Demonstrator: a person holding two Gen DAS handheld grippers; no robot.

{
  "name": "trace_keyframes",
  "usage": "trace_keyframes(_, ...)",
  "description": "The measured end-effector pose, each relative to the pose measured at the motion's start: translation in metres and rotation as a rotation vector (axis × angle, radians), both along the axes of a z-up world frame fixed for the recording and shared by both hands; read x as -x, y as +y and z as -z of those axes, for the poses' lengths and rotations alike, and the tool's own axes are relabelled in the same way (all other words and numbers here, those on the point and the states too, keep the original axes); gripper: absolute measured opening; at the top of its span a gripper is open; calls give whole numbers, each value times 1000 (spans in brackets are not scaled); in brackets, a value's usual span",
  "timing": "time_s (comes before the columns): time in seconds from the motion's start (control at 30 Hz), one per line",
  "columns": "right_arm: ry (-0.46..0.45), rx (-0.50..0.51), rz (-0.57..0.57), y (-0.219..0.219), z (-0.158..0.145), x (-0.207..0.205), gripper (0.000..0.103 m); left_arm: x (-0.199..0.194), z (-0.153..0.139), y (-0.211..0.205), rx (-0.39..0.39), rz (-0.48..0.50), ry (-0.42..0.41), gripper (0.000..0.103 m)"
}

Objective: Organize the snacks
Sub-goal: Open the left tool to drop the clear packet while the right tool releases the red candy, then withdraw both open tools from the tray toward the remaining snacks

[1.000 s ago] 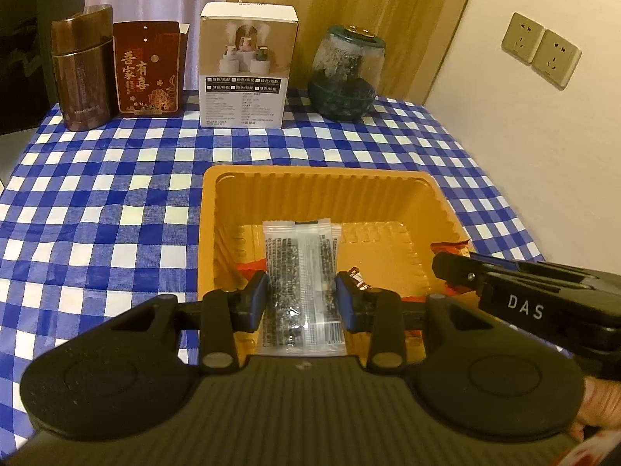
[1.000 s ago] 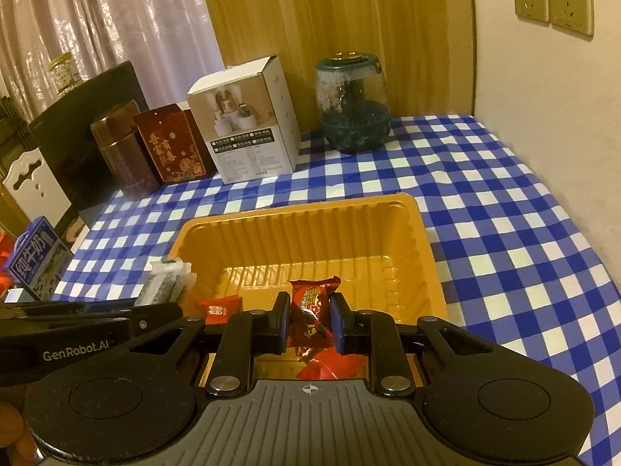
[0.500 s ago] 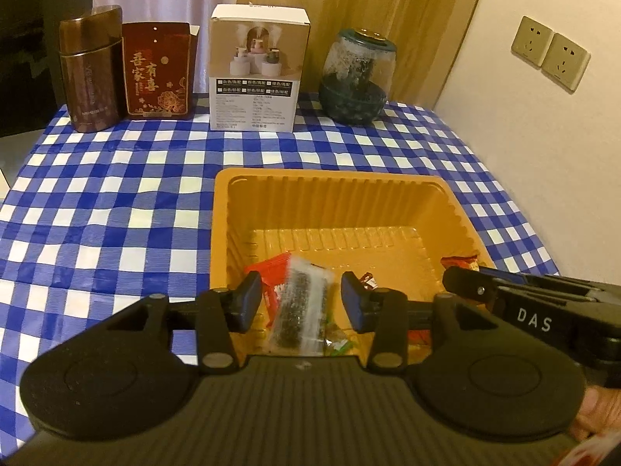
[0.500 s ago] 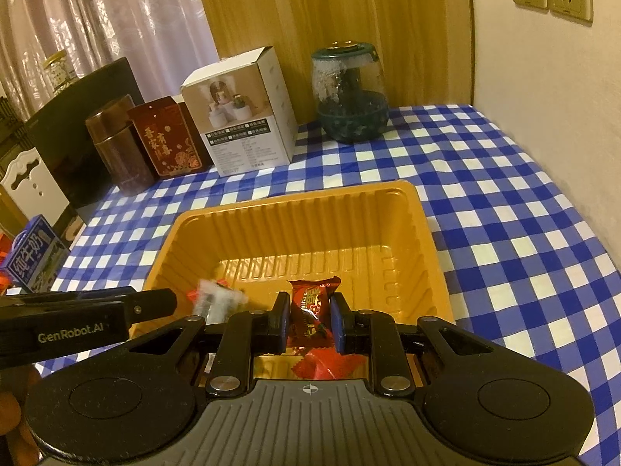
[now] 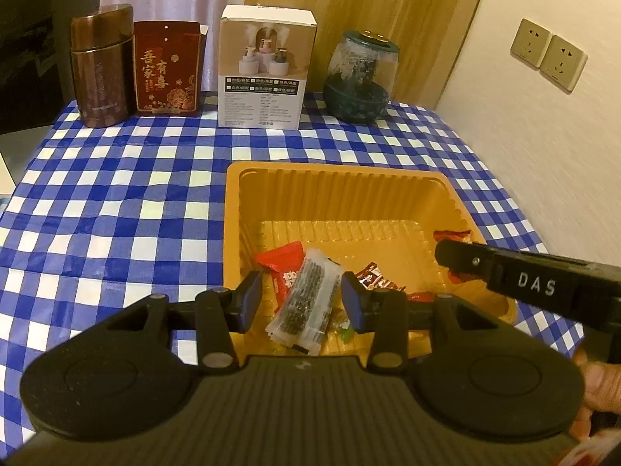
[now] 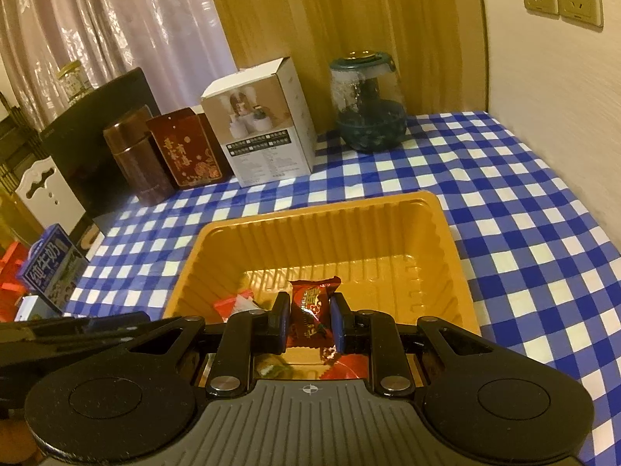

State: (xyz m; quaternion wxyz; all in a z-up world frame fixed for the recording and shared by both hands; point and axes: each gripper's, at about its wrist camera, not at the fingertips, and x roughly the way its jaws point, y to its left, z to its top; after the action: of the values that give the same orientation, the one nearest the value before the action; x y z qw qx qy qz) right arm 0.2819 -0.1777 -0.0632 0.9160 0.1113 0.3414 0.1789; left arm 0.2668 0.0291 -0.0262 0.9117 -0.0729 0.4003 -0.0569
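Left wrist view: the left gripper (image 5: pixel 298 296) is hovering over the near end of the orange tray (image 5: pixel 233 209), which is sitting on the bench (image 5: pixel 116 194) under a blue-and-white checked cloth. Its jaws are standing apart, and the pads are touching nothing. The clear packet of dark seeds (image 5: pixel 304 303) is lying loose in the tray below the gap, tilted, resting partly on a red snack packet (image 5: pixel 281 262). A dark red-brown wrapper (image 5: pixel 378 275) is lying just beside it on the tray floor. The right gripper's body (image 5: pixel 524 277), lettered "DAS", is reaching in from the right across the tray rim. A brown tin (image 5: pixel 101 66), a red carton (image 5: pixel 167 73), a white box (image 5: pixel 266 73) and a glass jar (image 5: pixel 361 77) are standing along the far edge of the bench.

Right wrist view: the right gripper (image 6: pixel 309 320) is clamping a red wrapped candy (image 6: pixel 310 310) between its pads, holding it upright above the near part of the tray (image 6: pixel 446 240). Other snacks are lying in the tray's near left corner (image 6: pixel 233 303), partly hidden by the gripper. The left gripper's body (image 6: pixel 77 330) is showing at the lower left.
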Motion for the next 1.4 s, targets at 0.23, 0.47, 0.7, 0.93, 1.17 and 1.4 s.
trace_keyframes(0.23, -12, -78, 30, -11, 0, 0, 60, 8, 2, 2, -7, 3, 5, 41)
trace_keyframes(0.47, 1, -60, 67, -24, 2, 8, 60, 20, -1, 2, -13, -2, -3, 41)
trace_keyframes(0.7, 21, -57, 98, -40, 2, 31, 60, 37, -8, 3, -2, -14, -6, 41)
trace_keyframes(0.93, 39, -63, 121, -54, 2, 66, 60, 64, -17, 1, 8, -27, -11, 42)
trace_keyframes(1.17, 48, -87, 125, -59, -3, 105, 60, 97, -24, 0, 12, -38, -8, 43)
trace_keyframes(1.4, 19, -79, 112, -57, -15, 141, 60, 132, -29, 0, 19, -48, -12, 44)
